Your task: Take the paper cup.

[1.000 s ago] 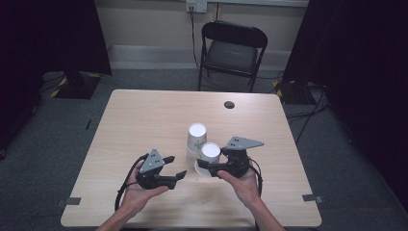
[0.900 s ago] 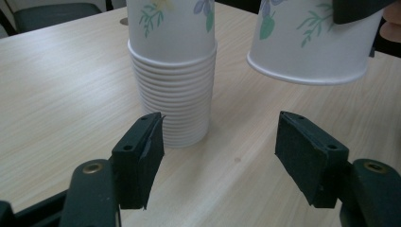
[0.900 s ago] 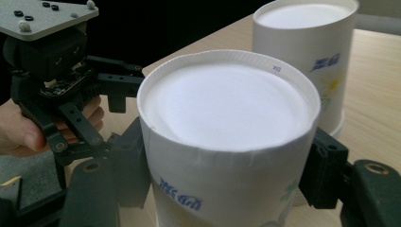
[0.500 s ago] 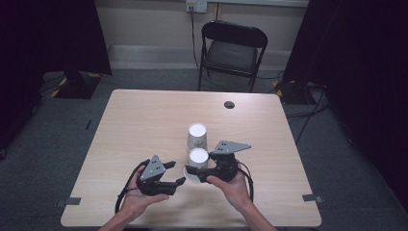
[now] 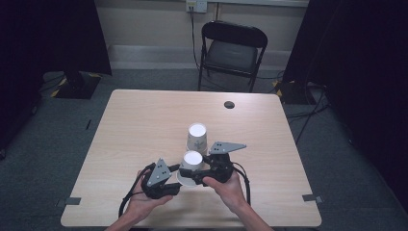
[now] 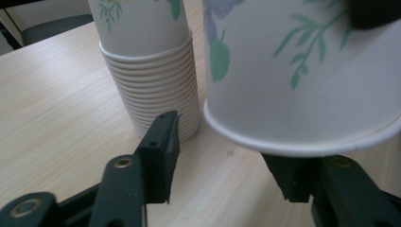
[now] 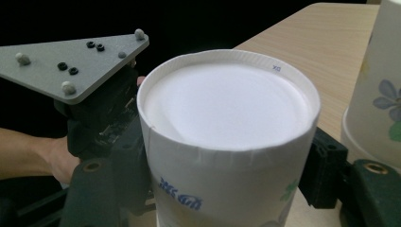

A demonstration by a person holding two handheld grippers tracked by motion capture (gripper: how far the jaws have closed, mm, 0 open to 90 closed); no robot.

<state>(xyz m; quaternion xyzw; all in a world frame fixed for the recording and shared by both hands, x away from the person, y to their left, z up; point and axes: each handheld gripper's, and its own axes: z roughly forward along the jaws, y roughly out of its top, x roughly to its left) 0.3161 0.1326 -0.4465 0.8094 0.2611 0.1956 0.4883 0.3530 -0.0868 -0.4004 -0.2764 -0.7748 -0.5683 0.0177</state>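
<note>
A white paper cup with a leaf print is held upside down and tilted just above the table; my right gripper is shut on its sides. My left gripper meets it from the left. Its jaws have just been closing, and the cup's rim hangs over the gap between them. The left finger stands apart from the cup, and I cannot tell whether the right one touches the rim above it. A stack of upside-down paper cups stands just behind.
The light wooden table has a small dark round mark near its far right. A black folding chair stands beyond the far edge. Both hands work close to the near edge.
My right gripper has carried the cup leftward, toward the left gripper. The left gripper has stayed in place.
</note>
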